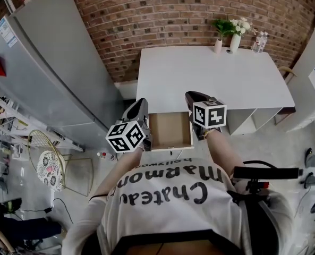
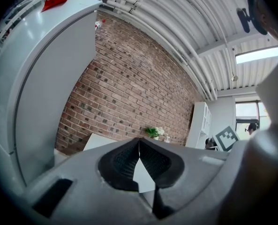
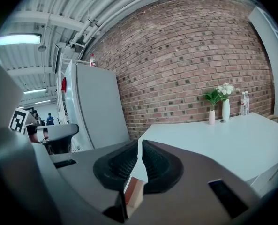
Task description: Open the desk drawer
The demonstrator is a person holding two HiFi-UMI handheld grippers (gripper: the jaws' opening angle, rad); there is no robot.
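Observation:
The white desk has its drawer pulled out toward me, showing a bare wood-coloured inside. My left gripper hangs by the drawer's left side, its jaw tips touching with nothing between them, as the left gripper view shows. My right gripper hovers over the drawer's right side near the desk's front edge. In the right gripper view its pads stand a narrow slit apart and hold nothing; a corner of the drawer shows below them and the desk top beyond.
A tall grey refrigerator stands close on the left. Two vases with flowers and a water bottle sit at the desk's far edge by the brick wall. A mesh chair is lower left, a black office chair lower right.

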